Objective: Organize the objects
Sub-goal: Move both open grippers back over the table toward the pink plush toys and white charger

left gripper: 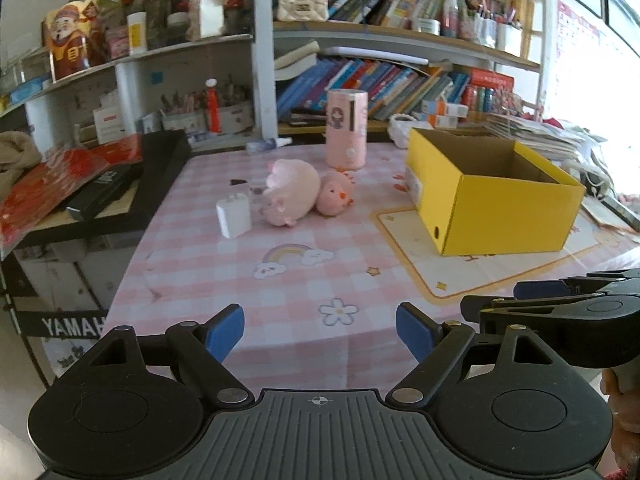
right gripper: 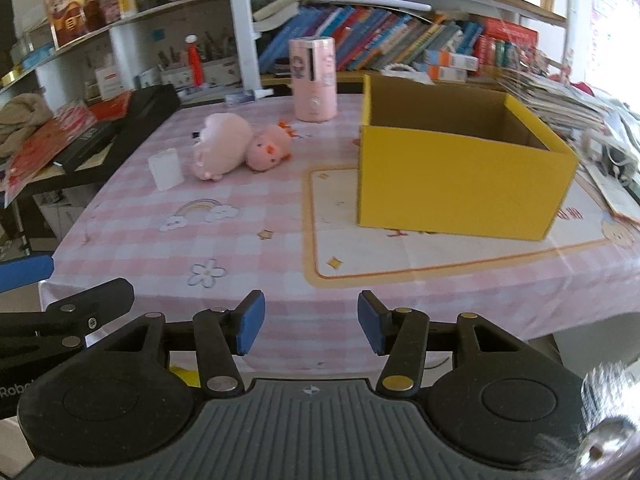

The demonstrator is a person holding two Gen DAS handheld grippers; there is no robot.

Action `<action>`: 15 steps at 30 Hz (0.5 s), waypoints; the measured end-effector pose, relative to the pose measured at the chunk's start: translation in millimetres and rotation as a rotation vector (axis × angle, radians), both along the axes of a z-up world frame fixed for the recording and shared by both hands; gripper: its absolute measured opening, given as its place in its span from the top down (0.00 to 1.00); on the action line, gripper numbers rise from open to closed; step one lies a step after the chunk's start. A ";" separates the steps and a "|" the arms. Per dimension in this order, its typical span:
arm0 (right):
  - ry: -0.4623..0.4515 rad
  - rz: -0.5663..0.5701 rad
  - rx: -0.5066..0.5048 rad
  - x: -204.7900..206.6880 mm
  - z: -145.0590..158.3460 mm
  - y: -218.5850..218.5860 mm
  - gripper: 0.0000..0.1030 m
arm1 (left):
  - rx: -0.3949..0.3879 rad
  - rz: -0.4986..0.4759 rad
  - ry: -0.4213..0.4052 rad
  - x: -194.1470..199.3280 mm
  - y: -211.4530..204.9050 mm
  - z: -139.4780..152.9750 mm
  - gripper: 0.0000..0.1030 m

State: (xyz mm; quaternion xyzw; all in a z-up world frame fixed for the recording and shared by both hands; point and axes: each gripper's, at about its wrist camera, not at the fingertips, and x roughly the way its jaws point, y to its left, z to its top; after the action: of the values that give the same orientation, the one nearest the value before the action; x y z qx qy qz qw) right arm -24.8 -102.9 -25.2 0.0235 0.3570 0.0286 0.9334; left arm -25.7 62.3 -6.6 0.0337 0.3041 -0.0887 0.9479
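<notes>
a pink checked tablecloth (left gripper: pixel 192 264) printed with a rainbow (left gripper: pixel 289 251) and a flower (left gripper: pixel 338 311) covers the table. behind it, shelves hold leaning rows of books (left gripper: pixel 384 84), a quilted cream handbag (left gripper: pixel 303 3) and a fortune-god figure (left gripper: pixel 68 42). at far left, a black yamaha keyboard (left gripper: pixel 120 184) carries red paper (left gripper: pixel 52 184).
</notes>
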 end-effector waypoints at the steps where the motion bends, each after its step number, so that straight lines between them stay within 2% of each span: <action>1: -0.002 0.008 -0.002 0.4 0.4 3.0 0.52 | -0.001 0.006 -0.001 0.2 2.6 0.1 0.17; 15: -0.014 0.047 -0.011 5.4 3.5 26.5 0.51 | -0.004 0.030 -0.002 0.0 21.4 0.1 0.17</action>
State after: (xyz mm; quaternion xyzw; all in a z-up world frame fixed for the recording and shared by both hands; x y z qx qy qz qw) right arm -19.4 -76.4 -21.8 0.0099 0.3509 0.0486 0.9351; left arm -25.7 83.8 -6.5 0.0273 0.3034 -0.0753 0.9495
